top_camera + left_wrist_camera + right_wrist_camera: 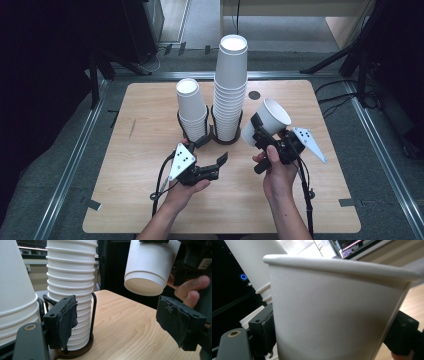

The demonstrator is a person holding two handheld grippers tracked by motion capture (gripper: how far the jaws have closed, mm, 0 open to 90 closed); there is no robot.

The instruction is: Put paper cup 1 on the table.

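White paper makes up nearly everything on the wooden table (150,200): a single paper cup (266,121) sits clamped in the right gripper (256,131), lifted clear of the tabletop and tilted so its open mouth faces up and to the right in the high view. The right gripper view shows both black jaws pressed against the cup's wall (332,315), one on each side, with the rolled rim running across the top. From the left gripper view the same cup (147,267) hangs in the air at upper right, its recessed base turned toward the camera, well above the wood. The left gripper (212,152) stands partly open with nothing between its jaws, low over the table just in front of the cup holder; its padded fingers (67,320) are spread apart, one close to the foot of the tall stack. Two stacks stand in a dark wire holder (212,135) near the middle of the table: a short stack (191,107) on the left and a tall stack (230,85) on the right, touching side by side. The held cup is to the right of the tall stack and apart from it. Each gripper is carried by one of the person's hands, coming in from the near edge.
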